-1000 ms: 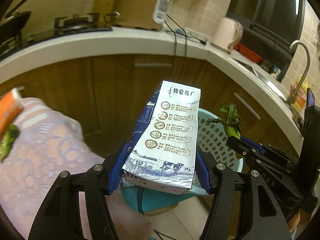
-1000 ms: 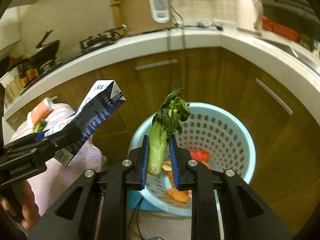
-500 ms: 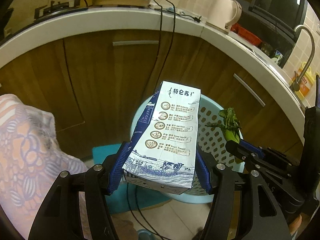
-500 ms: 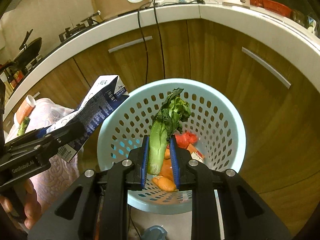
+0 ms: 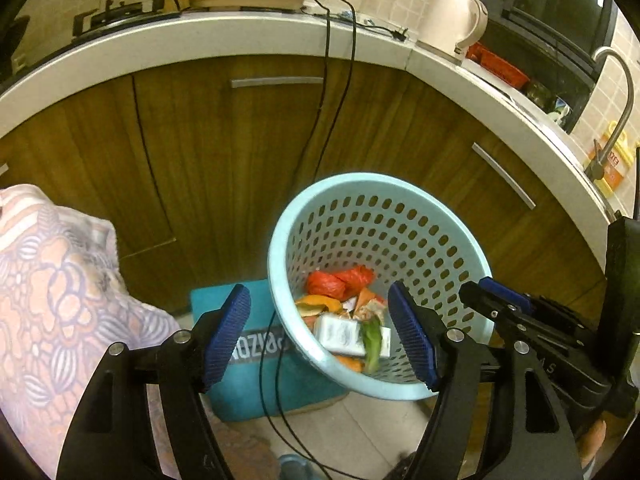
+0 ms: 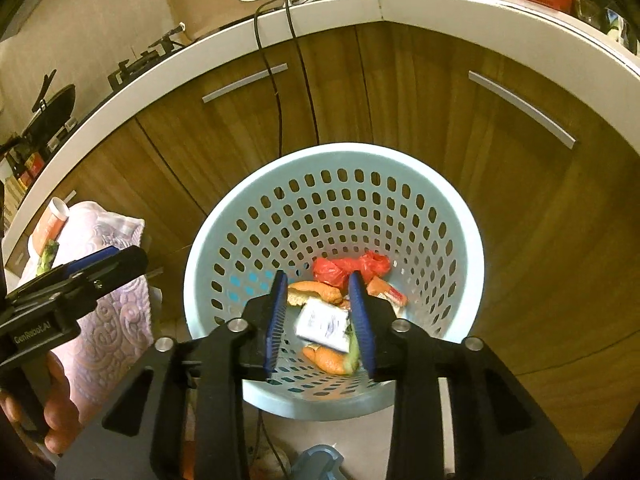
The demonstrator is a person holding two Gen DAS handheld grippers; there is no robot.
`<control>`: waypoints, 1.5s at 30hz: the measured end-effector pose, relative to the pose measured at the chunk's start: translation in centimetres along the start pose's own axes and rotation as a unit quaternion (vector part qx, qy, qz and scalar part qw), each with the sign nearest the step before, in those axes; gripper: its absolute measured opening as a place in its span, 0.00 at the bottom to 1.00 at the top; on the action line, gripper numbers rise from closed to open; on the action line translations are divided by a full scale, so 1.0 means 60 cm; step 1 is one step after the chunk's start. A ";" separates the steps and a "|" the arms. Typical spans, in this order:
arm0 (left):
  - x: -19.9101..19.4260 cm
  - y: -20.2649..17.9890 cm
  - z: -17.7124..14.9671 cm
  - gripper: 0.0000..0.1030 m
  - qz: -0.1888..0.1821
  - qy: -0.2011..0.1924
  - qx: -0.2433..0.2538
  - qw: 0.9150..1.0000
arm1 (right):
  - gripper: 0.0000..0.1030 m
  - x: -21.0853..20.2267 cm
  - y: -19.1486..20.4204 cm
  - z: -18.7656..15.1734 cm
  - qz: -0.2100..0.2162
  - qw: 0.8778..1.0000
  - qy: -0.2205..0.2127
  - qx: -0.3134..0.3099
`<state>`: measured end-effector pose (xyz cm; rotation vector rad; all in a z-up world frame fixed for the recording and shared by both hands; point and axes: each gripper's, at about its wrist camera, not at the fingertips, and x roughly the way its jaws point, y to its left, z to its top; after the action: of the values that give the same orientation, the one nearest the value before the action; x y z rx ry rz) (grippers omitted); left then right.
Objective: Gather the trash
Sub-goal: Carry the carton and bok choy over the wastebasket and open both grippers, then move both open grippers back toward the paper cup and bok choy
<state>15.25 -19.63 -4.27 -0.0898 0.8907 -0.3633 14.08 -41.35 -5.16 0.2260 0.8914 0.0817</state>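
— Looking down from both wrists, what do the grippers hold?
— Nothing. The left gripper (image 5: 320,332) has its blue pads spread wide, with only air between them. The right gripper (image 6: 320,320) stands parted too, a narrower gap, and nothing is clamped in it.
— Where is the trash?
— Inside the pale blue perforated basket (image 6: 336,160), which stands on the floor against the wooden cabinets (image 6: 500,160). A white milk carton (image 6: 323,325) lies near the bottom, slightly blurred, with a green vegetable stalk (image 5: 371,342) beside it. Around them sit orange peels (image 6: 326,360) and a crumpled red plastic bag (image 6: 348,268).
— And the grippers relative to the basket?
— Both hover above its opening; the left sits over the near left rim, the right over the middle.
— Anything else nearby?
— A teal mat (image 5: 256,376) lies under the basket's left side, a black cable (image 5: 328,92) hangs down the cabinet front, and a patterned pink cloth (image 5: 52,280) fills the left.
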 end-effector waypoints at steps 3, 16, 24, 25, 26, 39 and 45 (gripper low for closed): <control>-0.011 0.000 -0.002 0.68 0.000 -0.007 0.000 1.000 | 0.39 -0.007 0.001 0.000 0.000 1.000 -0.006 -0.003; -0.085 0.039 -0.010 0.68 0.008 -0.047 -0.023 0.999 | 0.41 -0.040 0.028 0.004 0.007 0.999 -0.029 -0.015; -0.158 0.096 -0.015 0.68 0.014 -0.086 -0.052 0.995 | 0.41 -0.062 0.118 0.007 0.028 0.997 -0.046 -0.060; -0.171 0.105 -0.016 0.68 0.015 -0.093 -0.056 0.994 | 0.41 -0.067 0.141 0.007 0.033 0.995 -0.051 -0.073; -0.182 0.113 -0.017 0.68 0.018 -0.099 -0.059 0.993 | 0.41 -0.070 0.155 0.006 0.037 0.995 -0.055 -0.081; -0.339 0.304 -0.051 0.68 0.095 -0.159 -0.126 0.975 | 0.45 -0.083 0.422 -0.009 0.109 0.970 -0.079 -0.202; -0.399 0.412 -0.080 0.70 0.141 -0.172 -0.160 0.962 | 0.45 -0.074 0.537 -0.029 0.147 0.955 -0.081 -0.243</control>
<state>4.57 12.10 4.91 -0.3110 0.5991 0.0668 10.69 -10.46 4.52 -0.0970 0.6440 0.5473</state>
